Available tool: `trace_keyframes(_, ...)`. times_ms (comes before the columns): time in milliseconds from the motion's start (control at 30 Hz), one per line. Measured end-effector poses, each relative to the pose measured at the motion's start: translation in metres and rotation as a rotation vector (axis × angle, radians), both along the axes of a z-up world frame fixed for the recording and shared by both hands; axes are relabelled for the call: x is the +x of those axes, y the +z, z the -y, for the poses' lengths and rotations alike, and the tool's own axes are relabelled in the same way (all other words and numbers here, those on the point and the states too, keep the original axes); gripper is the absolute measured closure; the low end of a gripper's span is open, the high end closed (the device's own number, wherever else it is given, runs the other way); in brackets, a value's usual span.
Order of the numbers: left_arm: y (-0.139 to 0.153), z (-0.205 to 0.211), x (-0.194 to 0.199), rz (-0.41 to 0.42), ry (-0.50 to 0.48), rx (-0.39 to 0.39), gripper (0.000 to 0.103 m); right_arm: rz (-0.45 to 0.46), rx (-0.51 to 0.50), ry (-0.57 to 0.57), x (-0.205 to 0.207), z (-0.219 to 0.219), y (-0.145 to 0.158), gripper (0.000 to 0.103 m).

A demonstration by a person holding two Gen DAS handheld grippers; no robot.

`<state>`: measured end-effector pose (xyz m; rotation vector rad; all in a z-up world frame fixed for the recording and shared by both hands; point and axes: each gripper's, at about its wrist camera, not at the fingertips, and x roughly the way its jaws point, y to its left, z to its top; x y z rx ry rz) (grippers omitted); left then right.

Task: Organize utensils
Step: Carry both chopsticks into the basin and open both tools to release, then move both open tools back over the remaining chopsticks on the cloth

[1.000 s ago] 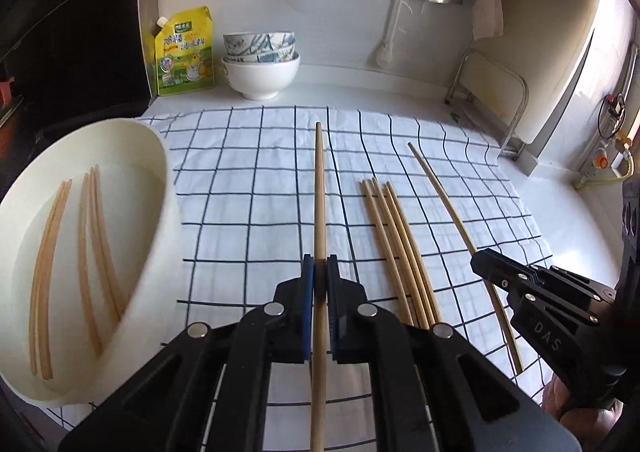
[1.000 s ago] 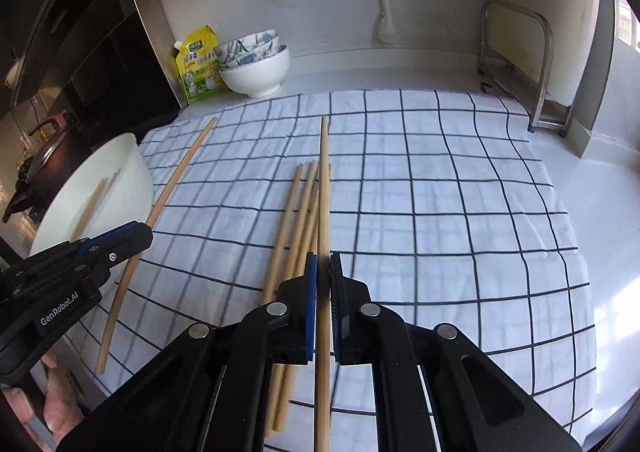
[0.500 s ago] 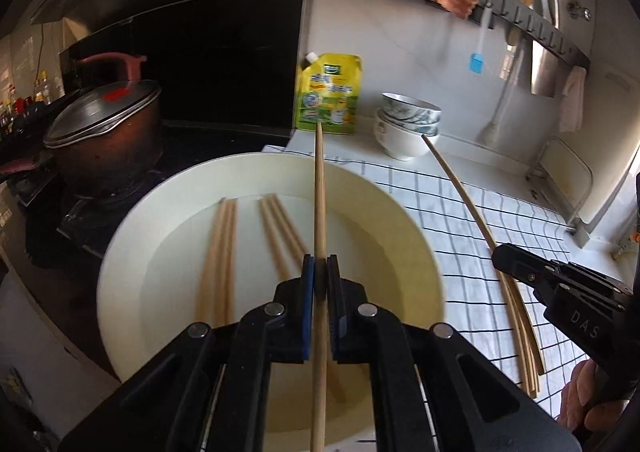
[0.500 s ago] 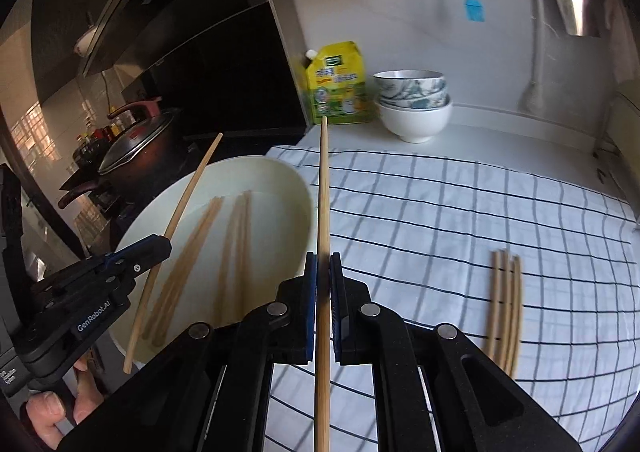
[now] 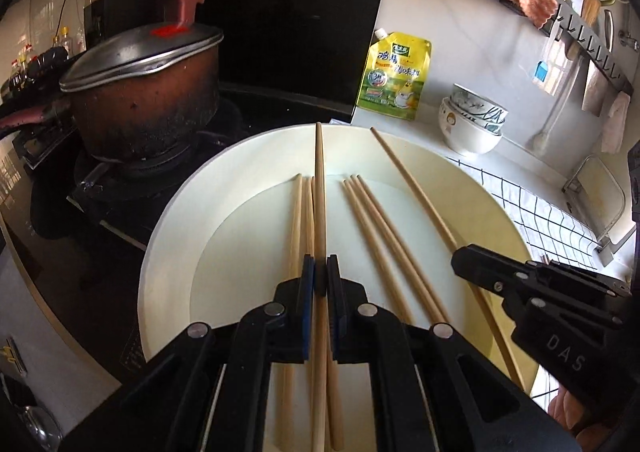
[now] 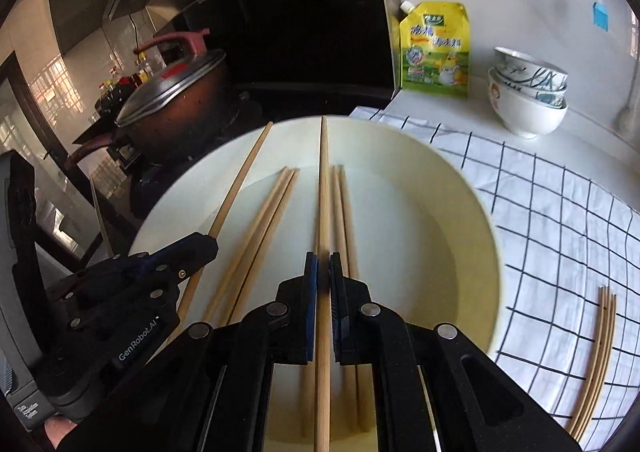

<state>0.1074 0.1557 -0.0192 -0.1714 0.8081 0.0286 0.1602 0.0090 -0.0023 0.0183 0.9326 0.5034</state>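
Kitchen tabletop with a checked cloth (image 6: 540,212), stove and pot (image 5: 140,100) off to the side. I've got both sets of fingers pinched tight, each on one chopstick: left gripper (image 5: 320,280) and right gripper (image 6: 323,276), both hanging over the cream bowl (image 6: 460,188). Four or five loose chopsticks (image 5: 384,244) lie below the fingers already. My worry: letting go from this height could bounce a stick over the rim toward the stove, and the two held sticks could knock together.
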Motion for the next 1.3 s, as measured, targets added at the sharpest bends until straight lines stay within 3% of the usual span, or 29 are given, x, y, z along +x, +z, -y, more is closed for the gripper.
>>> trace_keyframes(233,-0.014,-0.006,0.005,-0.031,0.004,-0.024,0.095,-0.033,-0.021,-0.006,0.002,-0.005,-0.013,0.097)
trace_keyframes(300,-0.015,-0.007,0.003,-0.029,0.015,-0.024,0.089,-0.031,-0.015,-0.007,0.001,-0.002,-0.014,0.095)
trace_keyframes(400,-0.011,-0.009,-0.002,-0.012,0.033,-0.021,0.063,-0.018,-0.022,-0.019,-0.002,0.001,-0.012,0.092)
trace_keyframes(433,-0.010,-0.009,-0.003,-0.004,0.036,-0.020,0.062,-0.017,-0.022,-0.023,-0.003,0.002,-0.012,0.092)
trace_keyframes(1167,0.012,0.025,-0.039,0.035,0.002,-0.013,0.062,0.050,0.005,-0.071,-0.048,0.046,0.018,0.092)
trace_keyframes(1300,0.015,0.040,-0.044,0.040,-0.019,-0.009,0.057,0.059,0.009,-0.094,-0.058,0.065,0.021,0.092)
